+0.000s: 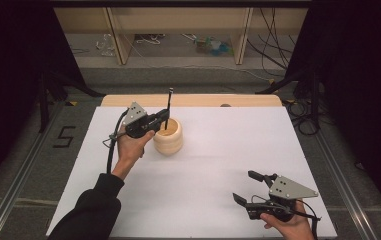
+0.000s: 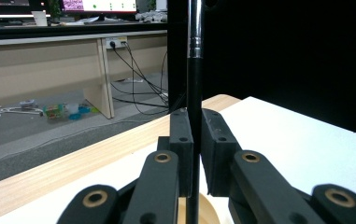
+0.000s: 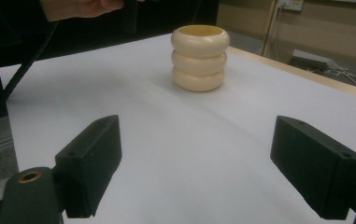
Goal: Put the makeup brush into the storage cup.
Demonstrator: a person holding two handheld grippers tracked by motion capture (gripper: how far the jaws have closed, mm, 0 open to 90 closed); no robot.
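A cream ribbed holder (image 1: 169,137) stands on the white tabletop (image 1: 203,170) left of the middle; it also shows in the right gripper view, holder (image 3: 200,58). My left gripper (image 1: 165,117) hovers at its rim, shut on a thin black rod (image 1: 169,102) with a metal band, held upright with its lower end down in the holder's mouth. In the left gripper view the rod (image 2: 194,93) runs between the pressed pads of the gripper (image 2: 195,135), with the holder's rim (image 2: 210,210) below. My right gripper (image 1: 244,186) rests open near the front right, gripper (image 3: 194,158) with nothing between its jaws.
A wooden table edge (image 1: 193,100) runs along the far side of the white sheet. Beyond it lie floor cables (image 1: 273,55) and wooden desk legs (image 1: 118,35). Dark curtains (image 1: 358,75) flank both sides. A person's sleeve (image 1: 93,210) comes in at the front left.
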